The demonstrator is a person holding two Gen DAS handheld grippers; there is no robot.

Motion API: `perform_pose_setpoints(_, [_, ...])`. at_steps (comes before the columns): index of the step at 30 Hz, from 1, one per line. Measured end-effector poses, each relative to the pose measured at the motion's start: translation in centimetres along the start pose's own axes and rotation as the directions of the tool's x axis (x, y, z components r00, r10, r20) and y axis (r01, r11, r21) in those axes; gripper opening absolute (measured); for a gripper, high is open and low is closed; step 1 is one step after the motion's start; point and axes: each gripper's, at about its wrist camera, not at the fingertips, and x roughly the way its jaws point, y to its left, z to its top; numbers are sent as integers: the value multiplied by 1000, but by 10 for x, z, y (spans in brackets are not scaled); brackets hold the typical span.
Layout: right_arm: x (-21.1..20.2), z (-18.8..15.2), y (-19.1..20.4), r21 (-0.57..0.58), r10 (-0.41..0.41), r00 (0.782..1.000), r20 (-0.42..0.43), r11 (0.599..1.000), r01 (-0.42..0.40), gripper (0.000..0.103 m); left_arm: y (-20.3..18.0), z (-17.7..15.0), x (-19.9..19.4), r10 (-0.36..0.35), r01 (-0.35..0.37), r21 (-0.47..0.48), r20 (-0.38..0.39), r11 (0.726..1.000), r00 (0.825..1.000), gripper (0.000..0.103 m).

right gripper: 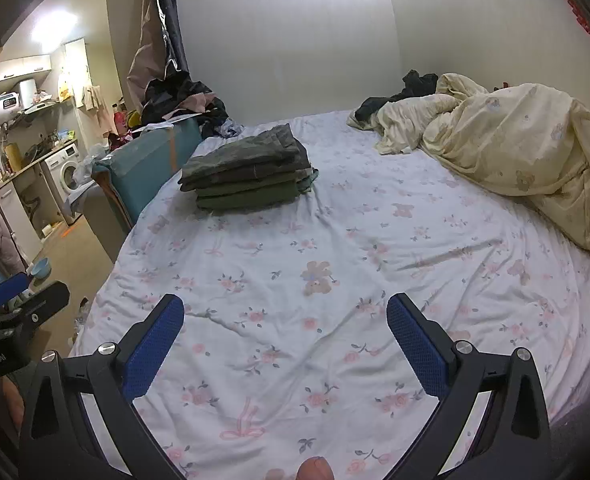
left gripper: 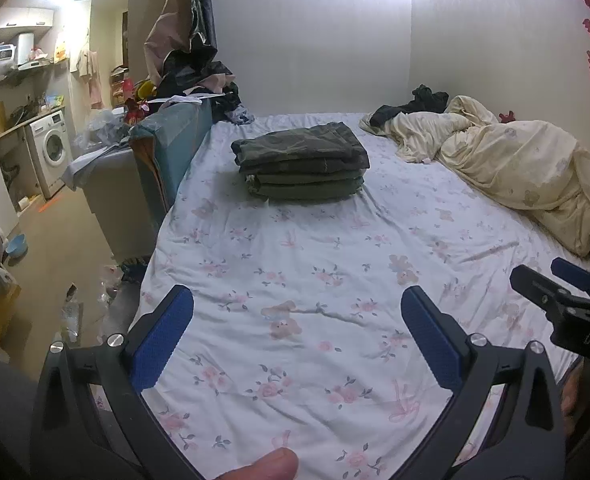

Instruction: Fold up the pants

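Folded dark green pants (left gripper: 303, 164) lie in a neat stack on the far left part of the bed; they also show in the right wrist view (right gripper: 249, 174). My left gripper (left gripper: 297, 300) is open and empty, held over the near part of the floral bedsheet (left gripper: 315, 280), well short of the stack. My right gripper (right gripper: 285, 308) is open and empty too, over the same sheet (right gripper: 335, 260). The right gripper also shows at the right edge of the left wrist view (left gripper: 567, 292). The left gripper shows at the left edge of the right wrist view (right gripper: 15, 300).
A crumpled cream duvet (left gripper: 515, 160) with dark clothes (left gripper: 427, 100) lies at the bed's far right. A teal padded board (left gripper: 171, 148) and a clothes pile (left gripper: 199, 80) stand at the bed's left side. A washing machine (left gripper: 51, 152) and floor clutter lie further left.
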Motion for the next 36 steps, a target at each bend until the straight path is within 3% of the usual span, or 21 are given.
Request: perform_pose_setpoints(36, [-1, 3, 1, -17, 19, 1000, -1, 1000, -19, 103, 0, 0, 1, 7, -7, 1, -11, 1000, 1000, 102])
